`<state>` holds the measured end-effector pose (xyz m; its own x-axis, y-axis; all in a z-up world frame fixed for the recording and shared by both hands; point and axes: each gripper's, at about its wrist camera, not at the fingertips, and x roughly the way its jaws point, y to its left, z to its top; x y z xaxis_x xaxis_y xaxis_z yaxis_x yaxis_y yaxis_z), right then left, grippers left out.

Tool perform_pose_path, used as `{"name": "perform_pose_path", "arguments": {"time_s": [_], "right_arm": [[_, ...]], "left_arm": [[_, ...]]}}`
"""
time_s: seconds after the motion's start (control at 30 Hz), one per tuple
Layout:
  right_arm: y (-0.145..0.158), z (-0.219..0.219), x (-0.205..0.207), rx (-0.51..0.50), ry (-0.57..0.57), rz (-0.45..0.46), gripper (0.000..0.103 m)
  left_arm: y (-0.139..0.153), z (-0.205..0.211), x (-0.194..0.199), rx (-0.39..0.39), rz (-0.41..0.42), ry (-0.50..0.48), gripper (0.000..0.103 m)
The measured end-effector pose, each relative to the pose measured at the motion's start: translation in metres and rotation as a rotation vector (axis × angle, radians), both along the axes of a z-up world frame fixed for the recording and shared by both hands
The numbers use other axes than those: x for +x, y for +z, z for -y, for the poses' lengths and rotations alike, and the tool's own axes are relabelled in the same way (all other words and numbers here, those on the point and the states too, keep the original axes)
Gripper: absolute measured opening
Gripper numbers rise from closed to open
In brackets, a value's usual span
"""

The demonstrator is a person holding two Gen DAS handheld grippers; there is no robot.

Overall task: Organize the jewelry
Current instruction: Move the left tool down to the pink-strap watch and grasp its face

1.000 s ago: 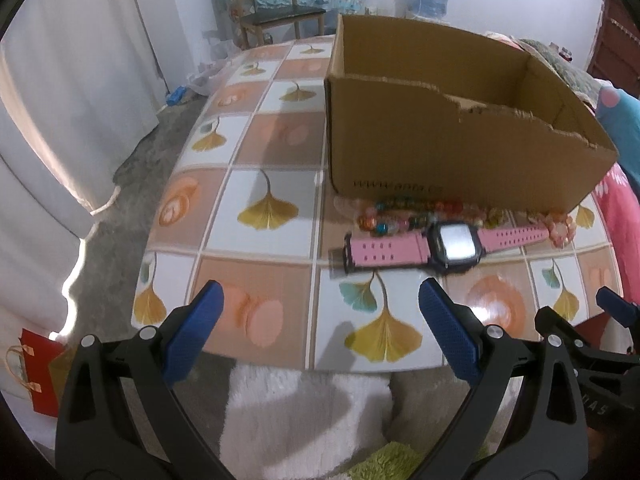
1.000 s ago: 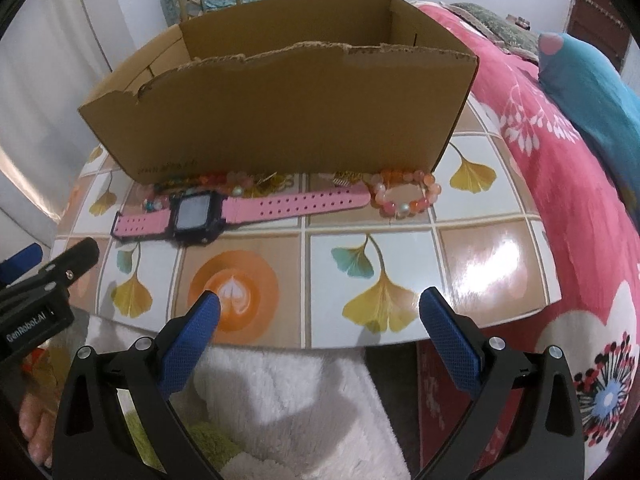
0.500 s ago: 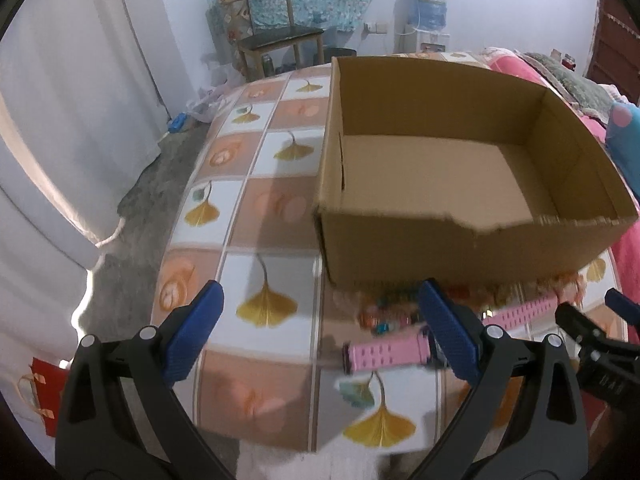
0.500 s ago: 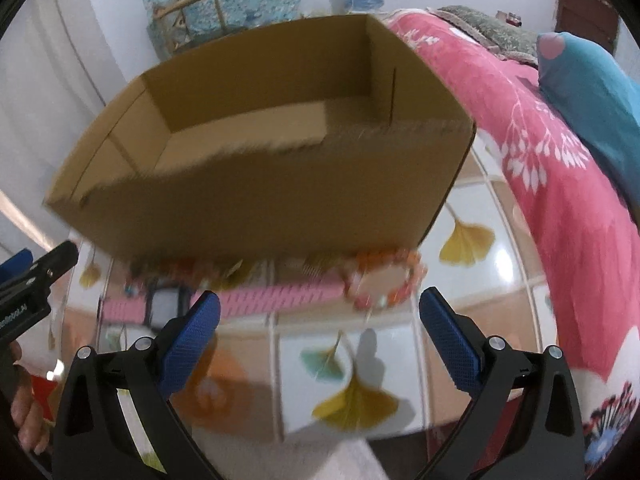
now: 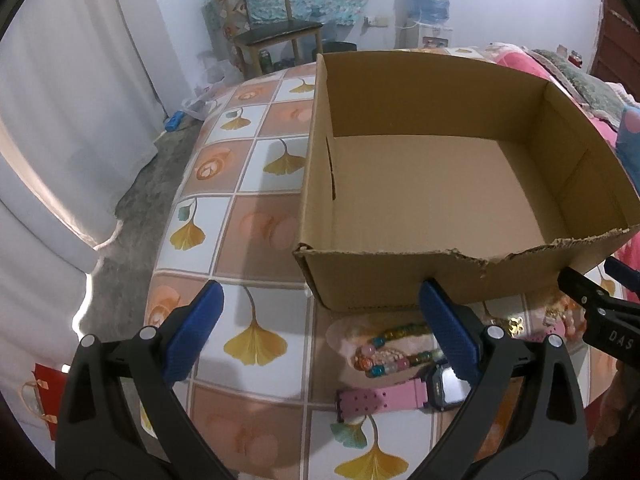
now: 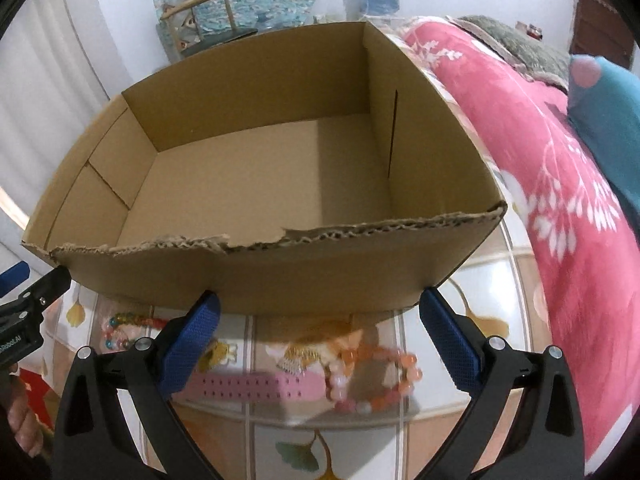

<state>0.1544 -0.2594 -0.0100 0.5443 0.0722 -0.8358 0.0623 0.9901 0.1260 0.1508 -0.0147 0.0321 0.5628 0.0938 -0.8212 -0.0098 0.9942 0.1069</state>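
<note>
A lived-in home bedroom: bed under a pink floral quilt (image 6: 560, 184) along the table's (image 5: 240, 216) right edge, wooden chair (image 5: 276, 32) and water dispenser (image 5: 428, 4) beyond its far edge, white curtains (image 5: 60, 100) to the left.

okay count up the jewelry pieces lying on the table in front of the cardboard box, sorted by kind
Watches: 1, the pink watch.
Beaded bracelets: 2, the multicolored bracelet and the orange-pink bracelet.
Small gold pieces: at least 1, a gold trinket; too blurred to count more.
Total: 4 clearly visible.
</note>
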Motion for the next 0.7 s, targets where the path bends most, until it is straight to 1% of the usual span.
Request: {"name": "perform_pose_path", "arguments": {"time_s": [0.17,0.23,0.3,0.43,0.5,0.6,0.67,0.7], "right_arm": [[0.0,0.0,0.015,0.015,0.007,0.009,0.097],[0.004,0.003,0.014,0.02,0.005,0.019,0.097],[0.012,0.005,0.004,0.021,0.008,0.041,0.097],[0.028,0.023,-0.025,0.004,-0.014,0.088,0.097],[0.033,0.032,-0.04,-0.024,-0.036,0.104,0.097],[0.04,0.04,-0.061,-0.122,-0.063,0.114,0.097],[0.046,0.039,-0.071,-0.174,-0.055,0.126,0.097],[0.051,0.037,-0.077,-0.176,-0.032,0.142,0.097]], "left_arm": [[-0.002,-0.004,0.01,0.002,0.008,0.018,0.095],[-0.002,-0.005,0.01,-0.001,0.005,0.019,0.095],[-0.001,-0.01,0.007,-0.006,0.011,0.031,0.095],[-0.001,-0.03,-0.01,-0.049,0.01,0.046,0.095],[-0.003,-0.042,-0.021,-0.066,-0.001,0.06,0.095],[-0.009,-0.059,-0.039,-0.105,-0.029,0.063,0.095],[-0.011,-0.065,-0.049,-0.105,-0.033,0.053,0.095],[-0.012,-0.066,-0.053,-0.104,-0.024,0.04,0.095]]}}
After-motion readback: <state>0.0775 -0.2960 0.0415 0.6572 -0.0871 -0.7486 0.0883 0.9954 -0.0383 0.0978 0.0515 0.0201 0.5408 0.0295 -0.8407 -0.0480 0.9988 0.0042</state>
